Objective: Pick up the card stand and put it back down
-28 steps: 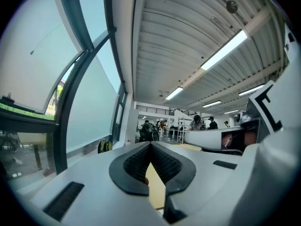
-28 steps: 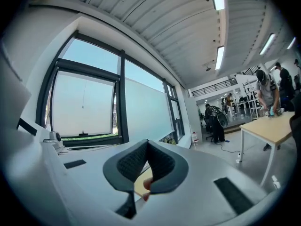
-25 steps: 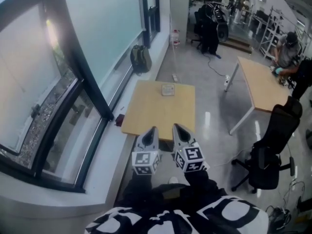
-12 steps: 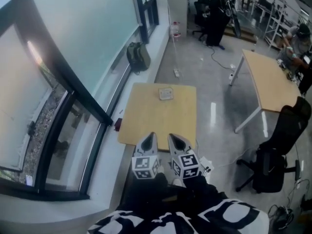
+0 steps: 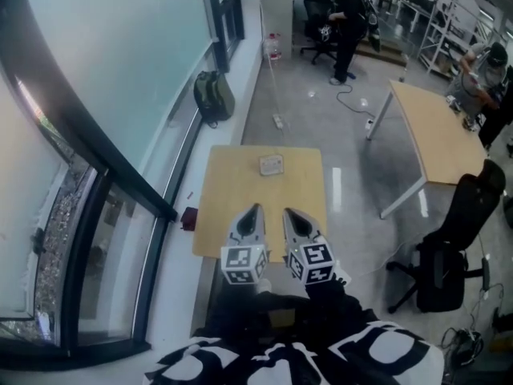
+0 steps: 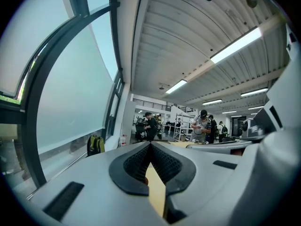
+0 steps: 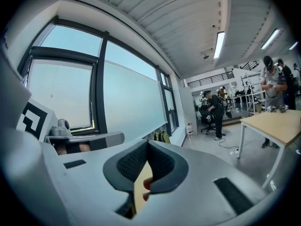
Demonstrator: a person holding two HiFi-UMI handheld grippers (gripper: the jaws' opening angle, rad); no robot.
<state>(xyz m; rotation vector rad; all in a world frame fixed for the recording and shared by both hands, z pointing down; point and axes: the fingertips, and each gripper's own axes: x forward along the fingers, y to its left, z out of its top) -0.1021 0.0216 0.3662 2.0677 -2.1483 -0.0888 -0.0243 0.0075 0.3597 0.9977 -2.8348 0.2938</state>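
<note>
The left gripper and right gripper, each with fingers pressed together on nothing, have drawn up to the near edge of the square light-wood table, while the small pale card stand stays by its far edge, untouched, so pickup remains ahead.

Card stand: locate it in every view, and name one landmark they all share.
Head view: the card stand sits at the far middle of the wooden table.
Left gripper view: not in it.
Right gripper view: not in it.
Shared landmark: the green backpack on the floor, seen in all three views.
</note>
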